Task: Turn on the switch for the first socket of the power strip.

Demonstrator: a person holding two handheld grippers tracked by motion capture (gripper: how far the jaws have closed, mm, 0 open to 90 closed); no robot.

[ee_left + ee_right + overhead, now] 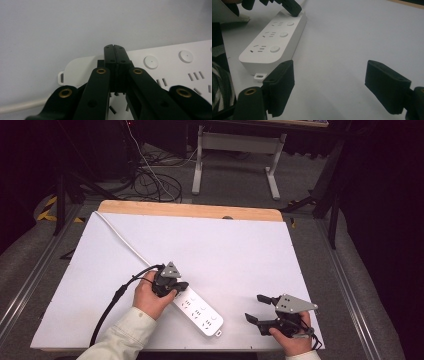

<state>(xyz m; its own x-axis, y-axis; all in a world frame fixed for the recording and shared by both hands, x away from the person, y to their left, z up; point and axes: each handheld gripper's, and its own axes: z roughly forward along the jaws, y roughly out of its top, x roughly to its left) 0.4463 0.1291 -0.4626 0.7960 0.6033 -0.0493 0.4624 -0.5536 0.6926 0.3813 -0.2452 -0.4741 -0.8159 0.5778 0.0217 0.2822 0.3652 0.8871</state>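
A white power strip (198, 312) with three sockets and three round buttons lies at the table's front, and its white cable (121, 238) runs off to the far left corner. My left gripper (172, 285) is shut with nothing between its jaws, and its tips rest on the strip's cable end. In the left gripper view the closed jaws of my left gripper (115, 49) point down over the power strip (172, 65). My right gripper (256, 308) stands open to the strip's right, apart from it. The right gripper view has my right gripper (334, 85) wide open over bare table, with the power strip (274, 42) ahead on the left.
The white board (225, 245) covers a wooden table (190, 210). A mounting tab (258, 75) sticks out of the strip's near end. Beyond the table stand a white desk frame (237, 150) and loose cables (150, 180) on the floor.
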